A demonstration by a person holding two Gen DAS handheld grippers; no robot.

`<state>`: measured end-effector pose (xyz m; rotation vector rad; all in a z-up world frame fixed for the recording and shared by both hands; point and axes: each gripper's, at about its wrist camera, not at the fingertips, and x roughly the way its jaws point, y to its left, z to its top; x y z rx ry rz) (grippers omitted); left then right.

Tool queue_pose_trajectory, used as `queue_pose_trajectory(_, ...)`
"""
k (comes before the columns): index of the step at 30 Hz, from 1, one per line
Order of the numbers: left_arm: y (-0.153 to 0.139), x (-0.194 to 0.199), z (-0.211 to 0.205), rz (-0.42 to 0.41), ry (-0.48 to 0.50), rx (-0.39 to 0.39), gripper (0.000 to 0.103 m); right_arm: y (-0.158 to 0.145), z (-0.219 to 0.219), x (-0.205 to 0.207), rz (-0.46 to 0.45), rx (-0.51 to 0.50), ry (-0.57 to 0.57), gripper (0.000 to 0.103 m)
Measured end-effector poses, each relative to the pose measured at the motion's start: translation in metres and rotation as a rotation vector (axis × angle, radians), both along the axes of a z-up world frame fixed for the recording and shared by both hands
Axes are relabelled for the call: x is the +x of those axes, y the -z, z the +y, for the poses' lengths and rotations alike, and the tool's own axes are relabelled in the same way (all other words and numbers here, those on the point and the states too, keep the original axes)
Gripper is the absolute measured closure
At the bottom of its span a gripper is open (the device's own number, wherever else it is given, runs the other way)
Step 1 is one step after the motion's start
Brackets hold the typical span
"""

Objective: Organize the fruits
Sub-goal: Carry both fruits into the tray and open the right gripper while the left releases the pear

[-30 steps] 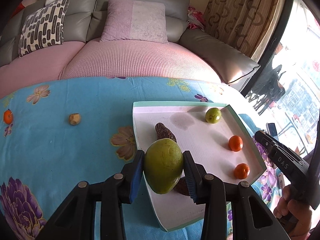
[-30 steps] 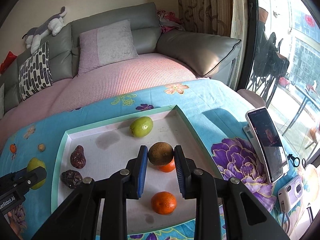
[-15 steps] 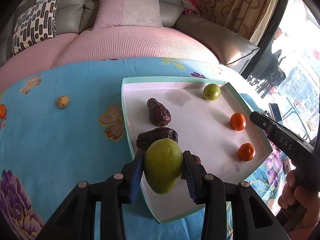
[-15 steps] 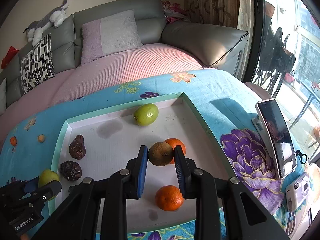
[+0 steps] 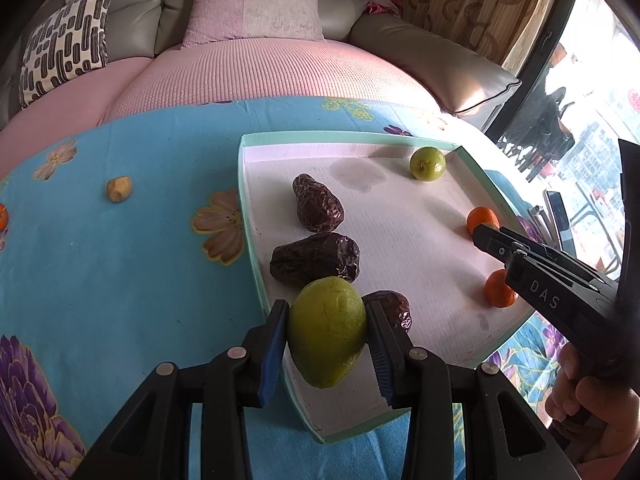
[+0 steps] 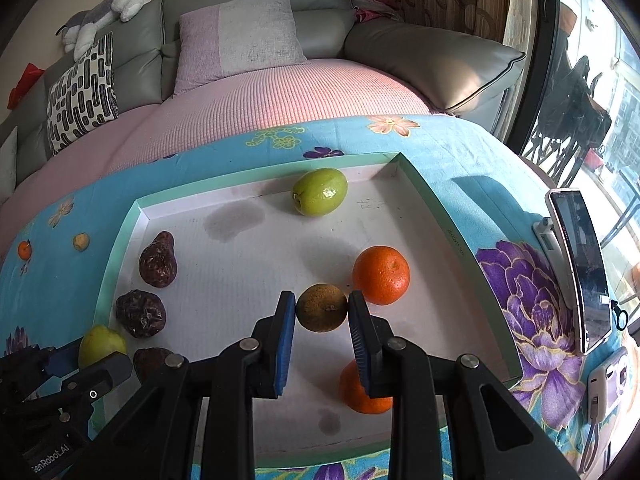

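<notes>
My left gripper (image 5: pixel 326 320) is shut on a large green fruit (image 5: pixel 327 340), held over the near left corner of the white tray (image 5: pixel 248 184) with a green rim. Three dark wrinkled dates (image 5: pixel 318 208) lie just beyond it in the tray. My right gripper (image 6: pixel 321 308) is shut on a round brown fruit (image 6: pixel 322 307), low over the tray and close beside an orange (image 6: pixel 382 274). A second orange (image 6: pixel 362 392) sits partly hidden under the right finger. A smaller green fruit (image 6: pixel 319 191) rests at the tray's far wall.
On the blue flowered cloth (image 5: pixel 120 280) left of the tray lie a small tan fruit (image 5: pixel 119 189) and a small orange (image 6: pixel 24 249). A phone (image 6: pixel 578 264) on a stand and a small camera (image 6: pixel 608 376) sit right of the tray. A sofa stands behind.
My left gripper has carried the green fruit forward and lower, over the tray corner. My right gripper has dropped closer to the tray floor with the brown fruit, beside the orange.
</notes>
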<state>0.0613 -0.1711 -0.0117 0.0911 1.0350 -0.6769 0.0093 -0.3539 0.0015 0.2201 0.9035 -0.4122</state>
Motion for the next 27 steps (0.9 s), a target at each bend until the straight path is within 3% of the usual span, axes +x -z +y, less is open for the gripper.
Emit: queue_pose_trajectory(27, 0.005, 0.0, -0.004, 0.01, 0.015, 0.021, 0.062, 0.02, 0.002, 0.008, 0.096, 0.005, -0.011, 0.074)
